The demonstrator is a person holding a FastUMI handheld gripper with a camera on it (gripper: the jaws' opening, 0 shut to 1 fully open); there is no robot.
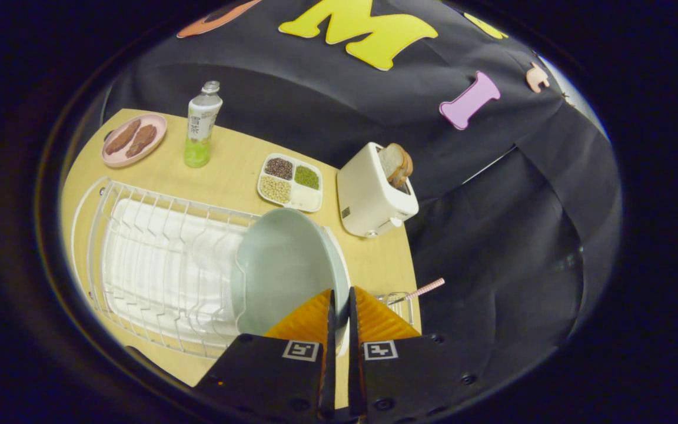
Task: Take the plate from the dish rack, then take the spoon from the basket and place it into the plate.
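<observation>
A pale grey-green plate [283,268] stands on edge at the near end of the white wire dish rack [156,265]. My gripper [340,303] is shut on the plate's rim, which runs through the narrow gap between the two fingers. Just beyond the fingers, on the far side of the plate, a spoon with a pink checked handle [425,289] sticks out of a small wire basket [401,301] at the table's edge. The spoon's bowl is hidden inside the basket.
On the wooden table [233,176] beyond the rack stand a white toaster [371,197] with bread in it, a divided tray of beans [290,182], a drink bottle [200,126] and a pink plate with meat [133,140].
</observation>
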